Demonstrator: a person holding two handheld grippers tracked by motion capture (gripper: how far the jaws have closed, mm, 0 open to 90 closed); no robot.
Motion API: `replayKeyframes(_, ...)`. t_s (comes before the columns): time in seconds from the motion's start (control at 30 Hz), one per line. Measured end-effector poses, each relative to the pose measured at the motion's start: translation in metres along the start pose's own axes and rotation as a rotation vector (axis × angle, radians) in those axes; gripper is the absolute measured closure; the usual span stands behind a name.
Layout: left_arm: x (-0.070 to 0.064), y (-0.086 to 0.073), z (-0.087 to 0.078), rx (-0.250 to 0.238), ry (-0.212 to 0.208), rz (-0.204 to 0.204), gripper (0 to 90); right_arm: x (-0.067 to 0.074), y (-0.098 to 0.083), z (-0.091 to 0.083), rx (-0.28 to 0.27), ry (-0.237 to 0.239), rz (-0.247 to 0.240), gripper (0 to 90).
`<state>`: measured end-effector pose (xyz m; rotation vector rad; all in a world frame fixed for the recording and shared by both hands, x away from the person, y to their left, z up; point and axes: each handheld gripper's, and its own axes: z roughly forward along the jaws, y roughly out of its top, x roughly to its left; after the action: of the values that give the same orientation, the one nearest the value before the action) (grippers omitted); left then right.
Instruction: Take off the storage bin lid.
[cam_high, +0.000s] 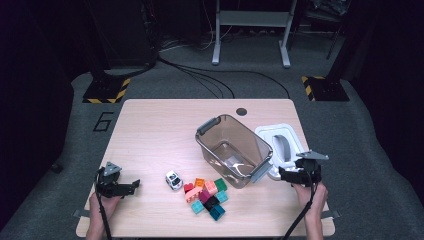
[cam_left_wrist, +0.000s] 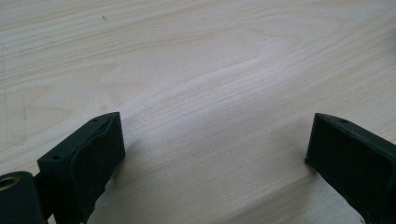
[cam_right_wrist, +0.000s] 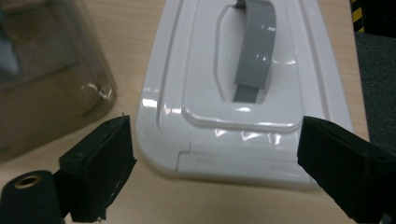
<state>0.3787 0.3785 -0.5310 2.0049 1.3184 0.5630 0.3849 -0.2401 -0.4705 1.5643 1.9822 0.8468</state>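
Observation:
A clear grey plastic bin stands on the wooden table, right of centre. A white lid with a grey handle lies flat just to its right. My right gripper is at the lid's near edge. In the right gripper view it stands open, with the lid ahead of the jaws and the pads off it. The bin's wall is at the left there. My left gripper rests near the table's front left, open over bare wood.
A small white toy car sits near the front centre. Beside it lies a pile of several coloured bricks, just in front of the bin. A dark round grommet marks the table's far edge. Cables run across the floor beyond.

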Motion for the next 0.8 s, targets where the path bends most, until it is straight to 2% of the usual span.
replayKeyframes(0.07, 0.0, 0.0, 0.0, 0.0, 0.0, 0.0, 4.1, 0.005, -0.01, 0.0, 0.01, -0.01, -0.016, 7.8)
replayKeyframes(0.23, 0.0, 0.0, 0.0, 0.0, 0.0, 0.0, 4.1, 0.008, -0.034, 0.001, 0.015, -0.003, -0.006, 4.6)
replayKeyframes(0.27, 0.0, 0.0, 0.0, 0.0, 0.0, 0.0, 4.0, 0.009, -0.038, 0.002, 0.012, 0.002, 0.014, 4.1)
replayKeyframes(0.37, 0.0, 0.0, 0.0, 0.001, 0.0, 0.001, 4.0, 0.008, -0.048, 0.003, 0.013, 0.013, 0.013, 2.3)
replayKeyframes(0.57, -0.001, 0.0, 0.0, 0.002, 0.011, -0.01, 3.7, 0.009, -0.058, 0.0, -0.011, -0.003, -0.005, 1.8)
replayKeyframes(0.67, -0.002, -0.001, -0.002, 0.01, 0.004, -0.011, 3.5, 0.008, -0.061, 0.004, 0.008, 0.004, -0.003, 0.7)
replayKeyframes(0.73, -0.003, -0.002, -0.002, -0.009, 0.001, -0.022, 3.3, 0.008, -0.064, 0.006, 0.022, 0.006, -0.009, 0.1)
replayKeyframes(0.8, -0.003, -0.001, -0.004, -0.002, -0.019, -0.025, 3.5, 0.008, -0.067, 0.008, 0.025, 0.001, -0.012, 0.0)
